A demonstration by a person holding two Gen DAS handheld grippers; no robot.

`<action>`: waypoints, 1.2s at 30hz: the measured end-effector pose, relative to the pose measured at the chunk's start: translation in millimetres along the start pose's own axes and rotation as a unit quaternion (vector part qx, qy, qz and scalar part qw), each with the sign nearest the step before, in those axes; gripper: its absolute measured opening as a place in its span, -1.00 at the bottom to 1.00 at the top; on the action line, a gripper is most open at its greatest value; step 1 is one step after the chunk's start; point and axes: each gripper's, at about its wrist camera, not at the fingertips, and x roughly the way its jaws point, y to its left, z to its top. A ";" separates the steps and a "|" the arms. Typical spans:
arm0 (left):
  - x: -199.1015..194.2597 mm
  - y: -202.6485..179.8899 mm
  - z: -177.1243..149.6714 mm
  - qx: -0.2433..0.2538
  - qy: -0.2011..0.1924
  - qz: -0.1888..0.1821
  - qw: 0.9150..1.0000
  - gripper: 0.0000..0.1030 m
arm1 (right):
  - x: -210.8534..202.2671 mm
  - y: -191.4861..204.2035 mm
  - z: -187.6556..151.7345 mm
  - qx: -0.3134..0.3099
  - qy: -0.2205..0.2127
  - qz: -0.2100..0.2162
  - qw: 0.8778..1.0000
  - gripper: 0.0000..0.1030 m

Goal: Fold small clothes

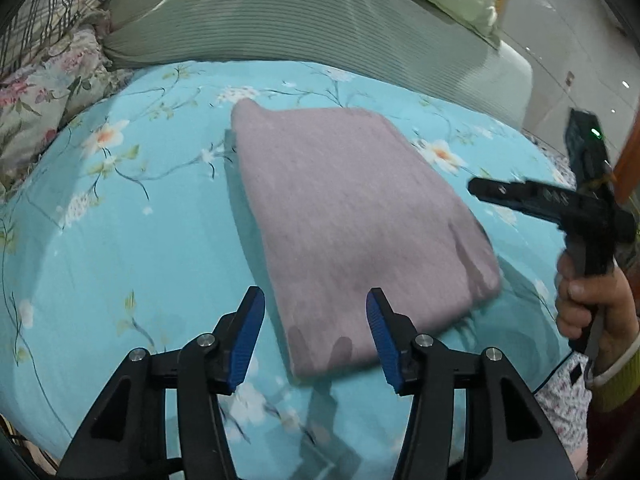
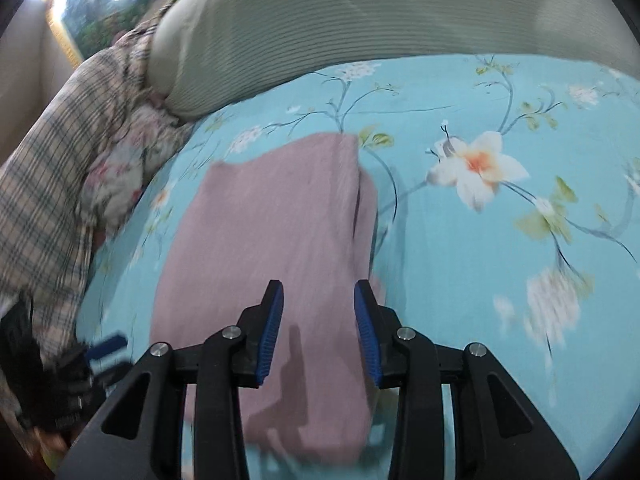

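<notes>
A folded mauve knit garment (image 1: 352,216) lies flat on the blue floral bedsheet (image 1: 120,240); it also shows in the right wrist view (image 2: 272,248). My left gripper (image 1: 316,300) is open and empty, hovering above the garment's near edge. My right gripper (image 2: 319,292) is open and empty, above the garment's near right part. The right gripper's body also shows in the left wrist view (image 1: 560,200), held by a hand at the right, beside the garment and apart from it.
A ribbed grey-green bolster (image 1: 320,28) runs along the back of the bed. Plaid and floral bedding (image 1: 44,48) is piled at the back left. The bed's right edge and a tiled floor (image 1: 580,60) lie beyond.
</notes>
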 end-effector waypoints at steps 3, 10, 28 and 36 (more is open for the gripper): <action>13.0 4.3 9.8 -0.011 0.007 0.002 1.000 0.04 | 29.8 -4.8 25.3 0.013 0.009 0.006 1.000 -0.26; 30.9 9.4 21.8 -0.023 0.019 0.005 1.000 0.04 | 58.2 -9.3 41.9 0.032 0.011 0.022 0.999 -0.86; 40.0 12.4 14.5 -0.027 0.032 0.007 0.999 0.12 | 26.7 -11.8 8.7 0.045 -0.007 -0.011 0.999 -0.78; 23.2 9.4 0.7 -0.034 0.033 0.030 0.998 0.30 | -19.8 11.7 -39.8 0.012 -0.014 0.011 1.000 -0.27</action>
